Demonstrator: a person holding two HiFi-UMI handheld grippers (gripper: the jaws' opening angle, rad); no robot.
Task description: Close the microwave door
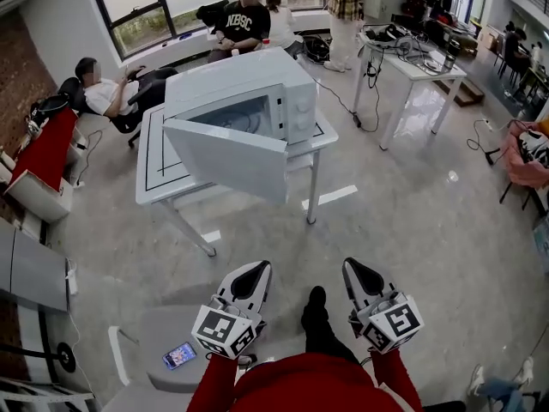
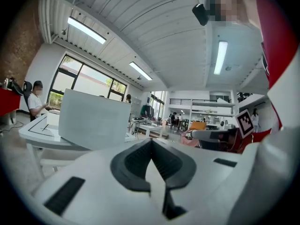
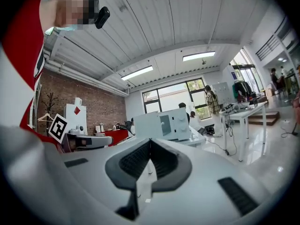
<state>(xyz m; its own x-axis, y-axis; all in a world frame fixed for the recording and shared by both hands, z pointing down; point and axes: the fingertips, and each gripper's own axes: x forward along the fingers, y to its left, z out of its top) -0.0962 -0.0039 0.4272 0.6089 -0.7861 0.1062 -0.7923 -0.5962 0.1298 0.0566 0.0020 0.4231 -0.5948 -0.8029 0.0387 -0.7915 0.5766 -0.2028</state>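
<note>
A white microwave [image 1: 257,93] stands on a white table [image 1: 154,183] in the middle of the room, well ahead of me. Its door [image 1: 227,157] hangs wide open, swung out toward me past the table's front edge. My left gripper [image 1: 251,275] and right gripper [image 1: 358,270] are low and close to my body, far short of the table, both shut with nothing in them. The left gripper view shows the door [image 2: 93,118] as a broad pale panel beyond its shut jaws. Beyond its own jaws, the right gripper view has the microwave [image 3: 176,122] and its door [image 3: 146,124] small in the distance.
Several people [image 1: 244,20] sit or stand by the windows behind the table. A second white table [image 1: 412,67] with cables is at the right. A red cabinet [image 1: 43,148] lines the left wall. A phone [image 1: 179,354] lies on a grey seat by my left leg.
</note>
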